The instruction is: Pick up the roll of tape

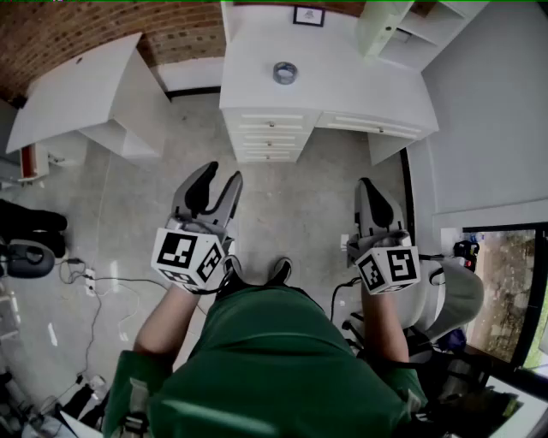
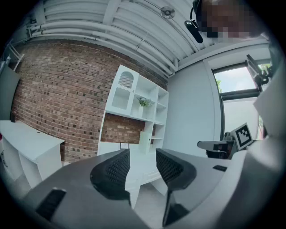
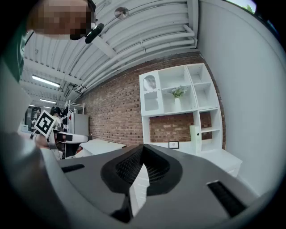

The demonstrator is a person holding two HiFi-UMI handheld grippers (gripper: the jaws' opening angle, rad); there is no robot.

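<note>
The left gripper [image 1: 211,190] is released, its jaws apart with nothing between them. The right gripper [image 1: 368,190] is clenched on nothing, its jaws tip to tip, and the two are side by side, well apart, above the floor [image 1: 282,205]. Well beyond both, the tape [image 1: 285,73] lies flat near the middle of the white worktop [image 1: 360,81], with a small framed picture [image 1: 308,15] behind it by the brick wall [image 1: 68,30].
</note>
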